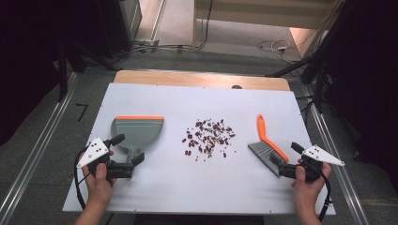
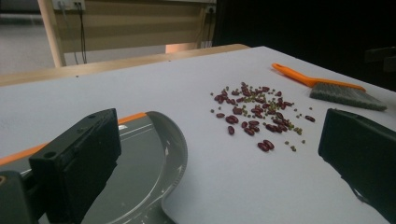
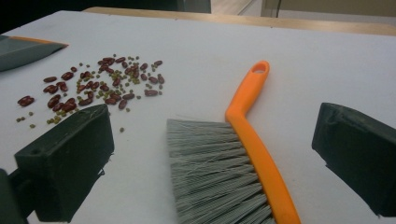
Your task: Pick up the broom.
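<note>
I see a grey dustpan (image 1: 139, 132) lying flat on the left part of the white table top, its orange front lip turned away from me and its short handle pointing toward my side. I see a hand brush (image 1: 267, 146) lying on the right part of the table, its orange handle angled away from me, with a hanging hole at the far tip, and its grey bristles spread flat on the surface at the near end. Between the two I see a loose scatter of beans (image 1: 209, 138), dark red kidney-shaped ones mixed with small greenish ones, well apart from both tools.
</note>
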Tool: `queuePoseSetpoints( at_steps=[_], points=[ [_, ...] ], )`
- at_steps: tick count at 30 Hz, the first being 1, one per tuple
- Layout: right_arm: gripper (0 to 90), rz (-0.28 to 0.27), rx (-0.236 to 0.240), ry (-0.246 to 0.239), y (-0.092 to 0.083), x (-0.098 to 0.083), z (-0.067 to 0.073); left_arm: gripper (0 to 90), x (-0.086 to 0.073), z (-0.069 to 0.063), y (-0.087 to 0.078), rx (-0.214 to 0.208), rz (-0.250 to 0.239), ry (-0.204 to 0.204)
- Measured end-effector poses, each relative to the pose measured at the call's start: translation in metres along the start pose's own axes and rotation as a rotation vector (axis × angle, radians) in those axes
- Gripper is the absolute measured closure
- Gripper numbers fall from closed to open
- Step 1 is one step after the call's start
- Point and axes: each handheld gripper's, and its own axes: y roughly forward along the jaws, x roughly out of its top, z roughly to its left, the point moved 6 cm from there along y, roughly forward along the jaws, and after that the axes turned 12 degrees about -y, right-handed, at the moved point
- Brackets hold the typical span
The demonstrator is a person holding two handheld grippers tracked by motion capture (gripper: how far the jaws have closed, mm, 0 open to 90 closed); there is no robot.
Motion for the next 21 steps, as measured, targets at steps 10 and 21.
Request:
queuePoseSetpoints(
  at_steps=[10, 21],
  points=[
    [0.0, -0.003, 0.007, -0.026, -0.006, 0.021, 0.012, 0.0, 0.003, -0.001, 0.002, -0.024, -0.007, -0.022],
    [0.0, 0.051, 0.027, -0.024, 0.013, 0.053, 0.002, 0.0, 0.002, -0.004, 0.000, -0.029, -0.009, -0.028]
  ],
)
